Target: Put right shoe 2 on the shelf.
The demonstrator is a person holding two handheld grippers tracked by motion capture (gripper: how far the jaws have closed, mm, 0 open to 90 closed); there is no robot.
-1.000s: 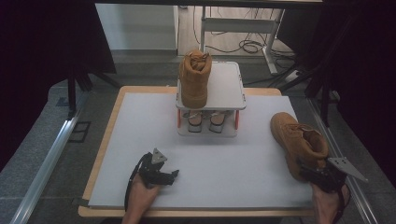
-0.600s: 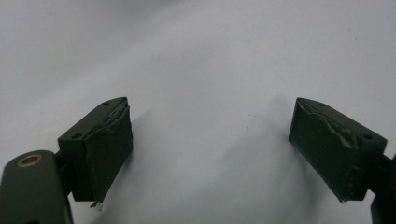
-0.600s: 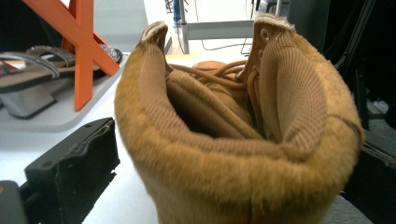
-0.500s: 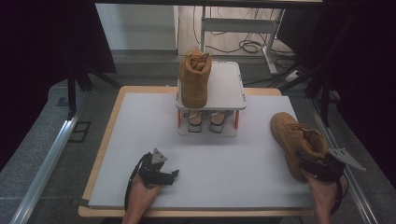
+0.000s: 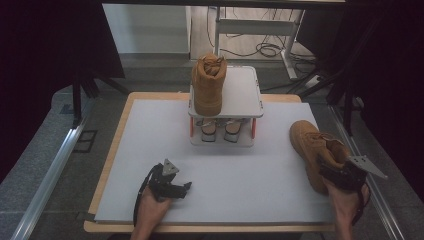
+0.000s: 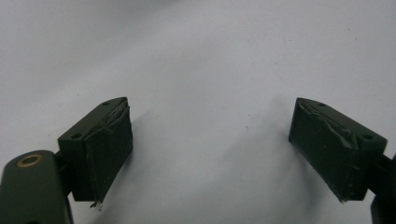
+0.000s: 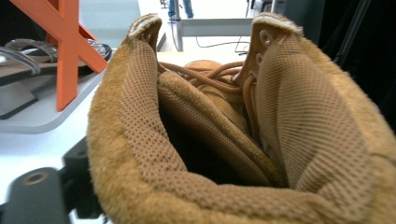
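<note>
A white mat (image 5: 235, 170) covered a wooden-edged table (image 5: 116, 150), and at its far middle stood a small two-level shoe rack (image 5: 243, 95) with orange legs. One tan boot (image 5: 208, 82) stood upright on the left part of the rack's top shelf, and a pair of sandals (image 5: 220, 129) sat on the shelf beneath it. The second tan boot (image 5: 316, 150) lay on the mat to the right of the rack and nearer the person, its toe pointing away toward the rack's side and its heel toward the near edge. The right gripper (image 5: 345, 176) was at that boot's heel collar; in the right gripper view the boot's padded collar (image 7: 196, 154) and mesh lining were pressed close to the camera, covering the jaws, so whether they were clenched on it could not be told. The left gripper (image 5: 170, 185) rested low over the bare mat, left of the rack and near the front edge, well apart from both boots. In the left gripper view its pads (image 6: 109, 149) stood wide apart, released, with nothing between them but the white surface.
</note>
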